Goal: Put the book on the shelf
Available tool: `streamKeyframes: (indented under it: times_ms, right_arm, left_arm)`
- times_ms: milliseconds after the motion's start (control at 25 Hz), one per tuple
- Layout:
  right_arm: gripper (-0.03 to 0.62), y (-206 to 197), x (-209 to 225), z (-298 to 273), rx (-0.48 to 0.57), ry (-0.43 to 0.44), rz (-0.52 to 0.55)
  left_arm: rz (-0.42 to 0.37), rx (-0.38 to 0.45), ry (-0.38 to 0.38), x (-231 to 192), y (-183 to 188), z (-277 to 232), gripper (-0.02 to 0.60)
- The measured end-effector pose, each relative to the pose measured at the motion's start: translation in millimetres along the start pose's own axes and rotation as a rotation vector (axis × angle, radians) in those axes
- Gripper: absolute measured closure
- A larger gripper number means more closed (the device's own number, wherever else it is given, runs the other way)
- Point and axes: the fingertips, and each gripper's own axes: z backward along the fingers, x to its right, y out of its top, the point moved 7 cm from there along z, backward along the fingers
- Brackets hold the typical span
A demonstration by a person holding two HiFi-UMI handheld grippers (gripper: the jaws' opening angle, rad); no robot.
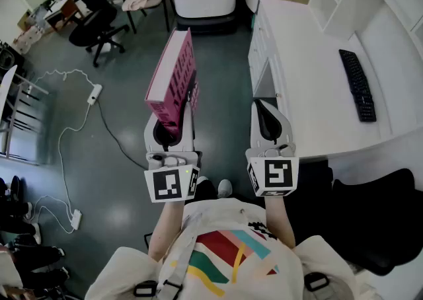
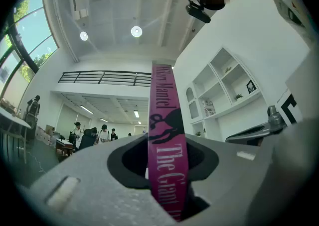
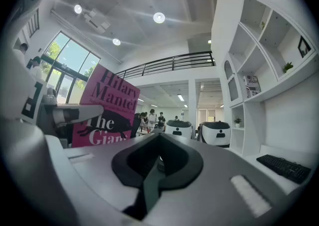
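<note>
Left tool [image 1: 173, 121] clamped on the bottom end of the pink book [image 1: 173, 71], which stands upright over the floor [image 1: 225, 74], left of the worktop [image 1: 310, 94] and well apart from the shelf [image 1: 344, 1]. Right tool [image 1: 268, 120] closed, empty. Grip is low, load top-heavy: I'd carry it slowly with the spine vertical, swing right above the keyboard [image 1: 357, 85], steady the top with the right tool, release only once seated in a bay.
</note>
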Motion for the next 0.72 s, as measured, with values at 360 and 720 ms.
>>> streamKeyframes:
  times_ms: [360,720]
  right_arm:
    - [0.594,-2.6,3.5,-0.4,0.012,0.013,-0.024]
    - [0.594,-12.2,10.4,-11.0,-0.017,0.013,-0.055]
  left_arm:
    - [-0.004,0.008,-0.003,1.4,-0.9,-2.2,0.445]
    - [0.018,-0.006,0.017,-5.7,-8.5,-12.0,0.445]
